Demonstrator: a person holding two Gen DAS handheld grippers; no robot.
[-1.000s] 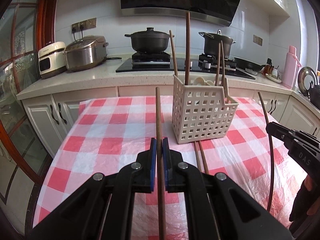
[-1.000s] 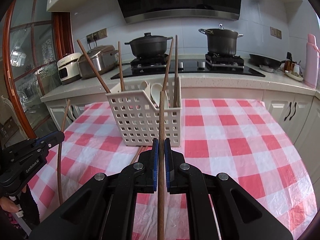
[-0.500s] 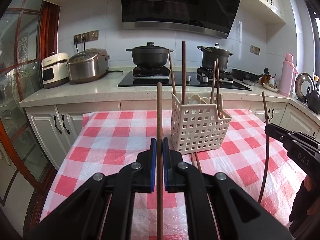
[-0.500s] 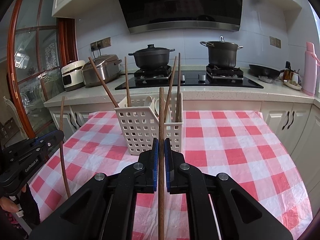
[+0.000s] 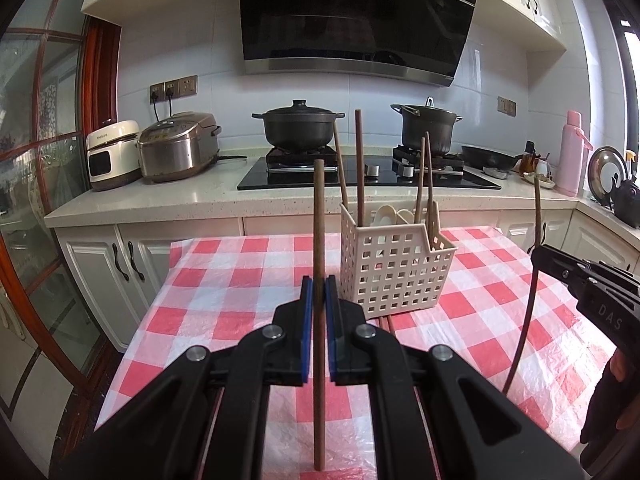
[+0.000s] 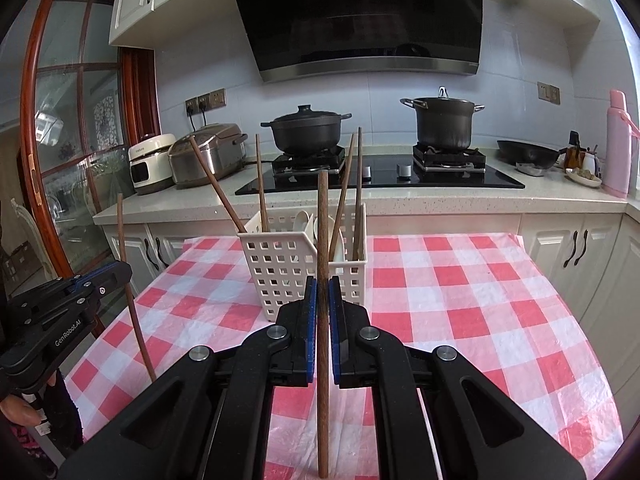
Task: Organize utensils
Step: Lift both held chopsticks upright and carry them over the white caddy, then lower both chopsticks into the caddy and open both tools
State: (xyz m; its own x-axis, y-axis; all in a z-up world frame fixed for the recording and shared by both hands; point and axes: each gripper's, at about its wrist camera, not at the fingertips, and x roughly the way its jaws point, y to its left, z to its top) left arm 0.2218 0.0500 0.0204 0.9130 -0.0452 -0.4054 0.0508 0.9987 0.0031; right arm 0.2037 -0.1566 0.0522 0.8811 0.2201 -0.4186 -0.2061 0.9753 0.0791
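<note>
Chopsticks stand upright in both tools: the left tool [image 5: 319, 292] is clamped on one chopstick [image 5: 318, 220], the right tool [image 6: 321, 294] on another [image 6: 322, 232]. Beyond the tips sits the white basket [image 5: 394, 276] on the checked desk [image 5: 224, 280], already holding sticks and spoons. It lies right of centre in the left view, just left of centre in the right view, whose stick overlaps it.

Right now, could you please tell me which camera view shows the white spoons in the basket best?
The right wrist view: the spoons stand taller above the basket rim, though a held chopstick crosses them. The left wrist view shows only their bowls peeking over.
</note>
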